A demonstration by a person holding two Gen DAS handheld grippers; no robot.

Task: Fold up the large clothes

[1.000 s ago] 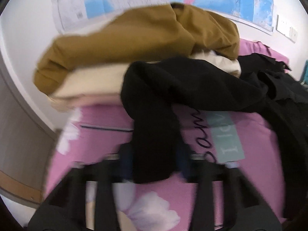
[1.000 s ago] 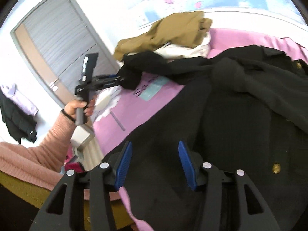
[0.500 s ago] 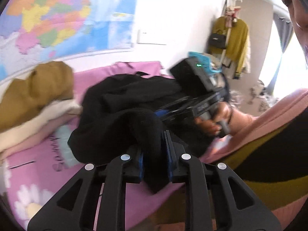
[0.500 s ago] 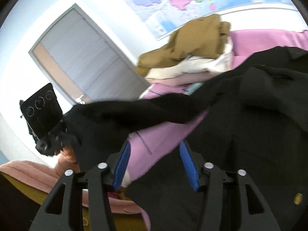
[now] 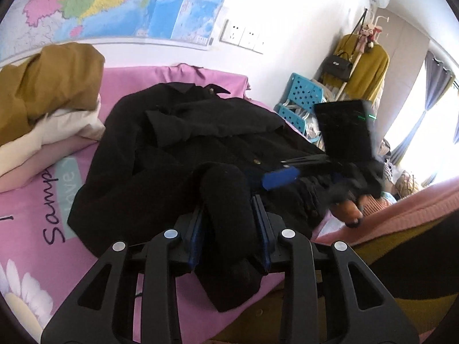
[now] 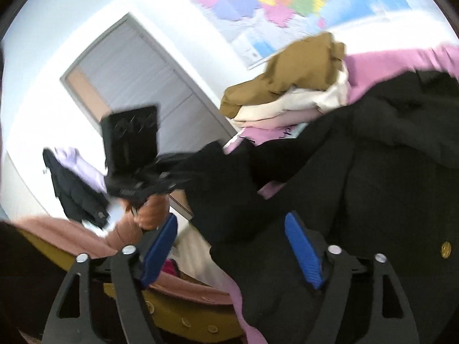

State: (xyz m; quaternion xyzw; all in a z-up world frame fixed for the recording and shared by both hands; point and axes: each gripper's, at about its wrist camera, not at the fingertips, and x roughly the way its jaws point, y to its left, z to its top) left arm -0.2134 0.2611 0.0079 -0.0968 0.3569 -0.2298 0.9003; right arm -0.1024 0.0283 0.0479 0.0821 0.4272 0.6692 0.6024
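Black coat (image 5: 183,143) lies heaped on the pink sheet (image 5: 34,206), filling the middle of the left-wrist frame, collar toward the top, brass buttons down its right side. My left gripper (image 5: 228,229) is clamped on a thick roll of its sleeve, blue pads pressed against both sides of the cloth at lower centre. My right gripper (image 6: 229,246) stands wide with nothing between its pads; the coat body sits under and behind its right-hand pad, and a gold button (image 6: 445,249) shows at the right edge of that frame. In the left-wrist view, the right gripper (image 5: 279,177) hangs over the coat's right side, one blue pad showing, blurred. Upper left of the left-wrist frame: a stack of folded clothes (image 5: 48,94), brown on top, cream and pale pink below, touching the coat's left shoulder. A wall map (image 5: 100,3) runs along the top, with wall sockets (image 5: 243,35) to its right. Far right: a blue perforated stool (image 5: 301,97), then a coat rack (image 5: 358,57) with a mustard garment and a dark handbag. Bare pink sheet shows only at left and lower left, with printed lettering and a daisy. The bed edge runs diagonally across the lower right, close under my sleeve hold. In the right-wrist view a grey door (image 6: 137,86) fills the upper left, and dark clothes hang at mid left.
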